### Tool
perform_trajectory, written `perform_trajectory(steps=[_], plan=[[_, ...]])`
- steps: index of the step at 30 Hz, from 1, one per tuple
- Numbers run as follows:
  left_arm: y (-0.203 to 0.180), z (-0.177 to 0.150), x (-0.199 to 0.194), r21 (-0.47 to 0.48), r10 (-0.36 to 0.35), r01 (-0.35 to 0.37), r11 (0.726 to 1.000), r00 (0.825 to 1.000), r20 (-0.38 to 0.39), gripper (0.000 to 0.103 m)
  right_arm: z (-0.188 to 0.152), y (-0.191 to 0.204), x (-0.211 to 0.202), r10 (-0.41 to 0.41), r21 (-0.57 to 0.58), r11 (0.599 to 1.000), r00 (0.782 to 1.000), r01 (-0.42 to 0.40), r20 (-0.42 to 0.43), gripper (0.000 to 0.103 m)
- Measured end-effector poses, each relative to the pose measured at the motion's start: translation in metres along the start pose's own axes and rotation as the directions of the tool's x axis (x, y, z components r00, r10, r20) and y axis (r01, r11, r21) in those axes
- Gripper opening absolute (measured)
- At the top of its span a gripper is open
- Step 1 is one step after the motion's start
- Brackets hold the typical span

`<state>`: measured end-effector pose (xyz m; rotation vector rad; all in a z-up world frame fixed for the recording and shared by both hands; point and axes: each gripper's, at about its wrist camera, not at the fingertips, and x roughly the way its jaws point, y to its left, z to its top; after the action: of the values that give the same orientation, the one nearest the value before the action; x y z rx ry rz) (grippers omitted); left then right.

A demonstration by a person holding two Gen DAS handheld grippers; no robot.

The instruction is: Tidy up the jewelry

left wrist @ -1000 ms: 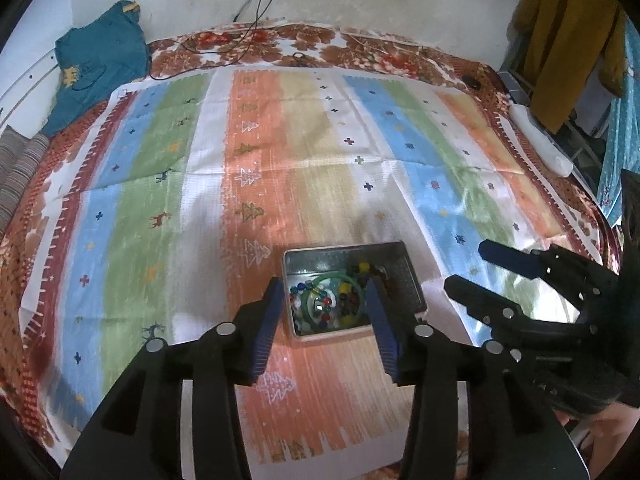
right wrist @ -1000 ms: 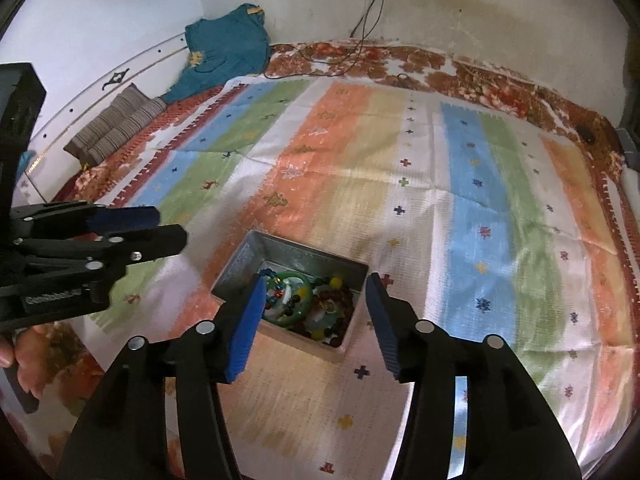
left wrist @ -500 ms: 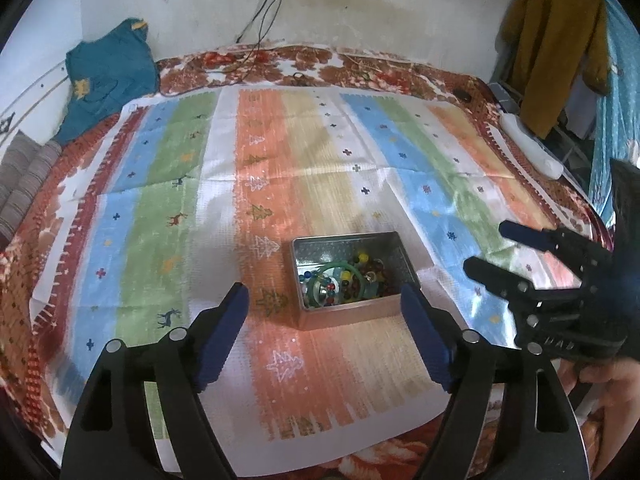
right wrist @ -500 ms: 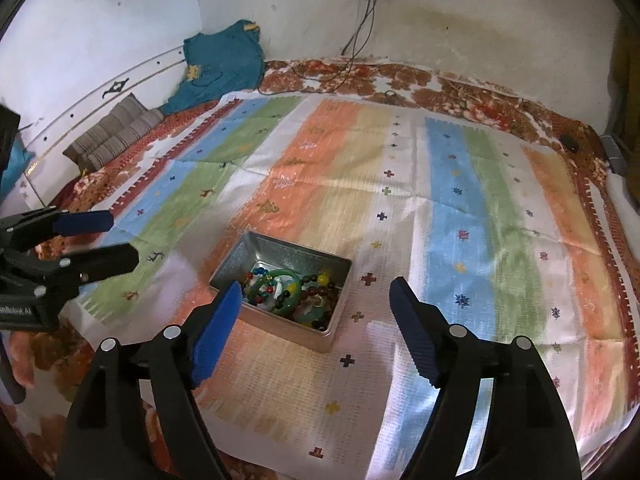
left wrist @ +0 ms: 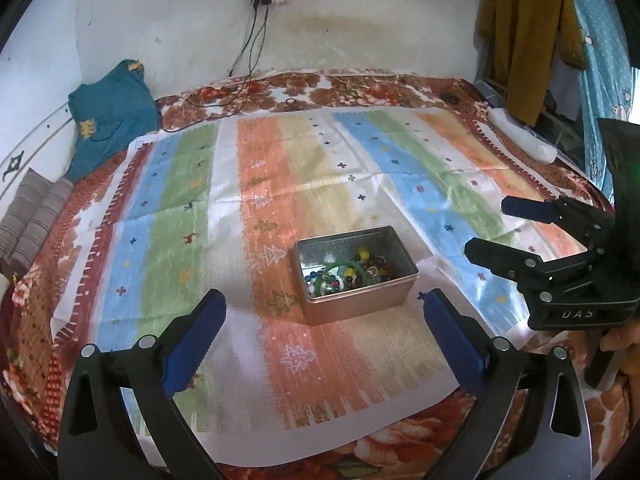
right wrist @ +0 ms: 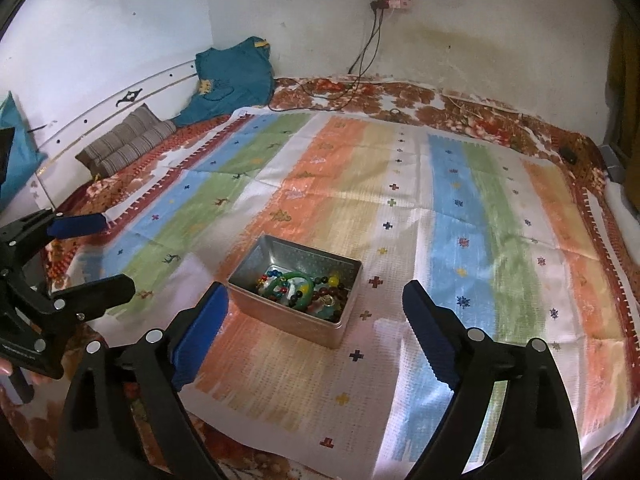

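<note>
A small metal tin (left wrist: pixel 362 305) (right wrist: pixel 256 308) sits on a striped cloth, holding beaded jewelry and a green bangle (left wrist: pixel 343 269) (right wrist: pixel 292 280). My left gripper (left wrist: pixel 324 300) hangs above the cloth just short of the tin, its jaws still opening wide, nothing between them. My right gripper (right wrist: pixel 316 300) hovers on the tin's near side, jaws also opening and empty. Each gripper shows in the other's view: the right gripper (left wrist: pixel 492 228) to the tin's right, the left gripper (right wrist: pixel 104 252) to its left.
The striped cloth (left wrist: pixel 192 208) covers a floral blanket (left wrist: pixel 28 320) on a bed against white walls. A teal garment (left wrist: pixel 108 120) and striped cushions (right wrist: pixel 128 140) lie at the far left. Cables (left wrist: pixel 248 64) hang from a wall socket. Clothes (left wrist: pixel 524 36) hang at right.
Both grippers have pulled back from the tin and risen slightly, and their jaws have spread much wider. The tin and jewelry stay where they were.
</note>
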<state>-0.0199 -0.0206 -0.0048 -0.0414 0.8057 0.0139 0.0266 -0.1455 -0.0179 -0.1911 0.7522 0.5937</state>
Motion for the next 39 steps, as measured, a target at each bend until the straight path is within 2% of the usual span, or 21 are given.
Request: perform_trajectory(steps=[5, 8, 12, 17, 30, 39], plan=[[-0.001, -0.003, 0.001, 0.000, 0.001, -0.001, 1.000, 1.000, -0.003, 0.097, -0.003, 0.001, -0.004, -0.002, 0.000, 1.000, 1.000, 0.002, 0.010, 0.093], [-0.005, -0.006, -0.003, 0.019, 0.006, -0.006, 1.000, 1.000, 0.022, 0.097, -0.005, -0.001, -0.004, 0.039, 0.024, 0.999, 0.999, -0.039, 0.000, 0.093], [-0.009, -0.009, -0.010, 0.027, 0.019, -0.021, 0.999, 0.998, 0.054, 0.097, -0.008, -0.001, -0.009, 0.020, 0.025, 0.999, 1.000, -0.020, 0.015, 0.094], [-0.005, -0.009, -0.014, 0.008, 0.030, -0.030, 1.000, 0.997, 0.076, 0.097, -0.010, -0.002, -0.015, 0.046, 0.028, 0.998, 0.998, -0.047, 0.041, 0.095], [0.002, -0.007, -0.016, -0.027, 0.029, -0.027, 0.999, 0.996, 0.085, 0.097, -0.012, 0.007, -0.019, 0.022, -0.026, 0.999, 0.998, -0.021, 0.066, 0.095], [-0.001, -0.005, -0.015, -0.021, 0.029, -0.027, 0.999, 0.997, 0.076, 0.097, -0.012, 0.006, -0.021, 0.033, -0.018, 0.999, 0.997, -0.032, 0.075, 0.095]])
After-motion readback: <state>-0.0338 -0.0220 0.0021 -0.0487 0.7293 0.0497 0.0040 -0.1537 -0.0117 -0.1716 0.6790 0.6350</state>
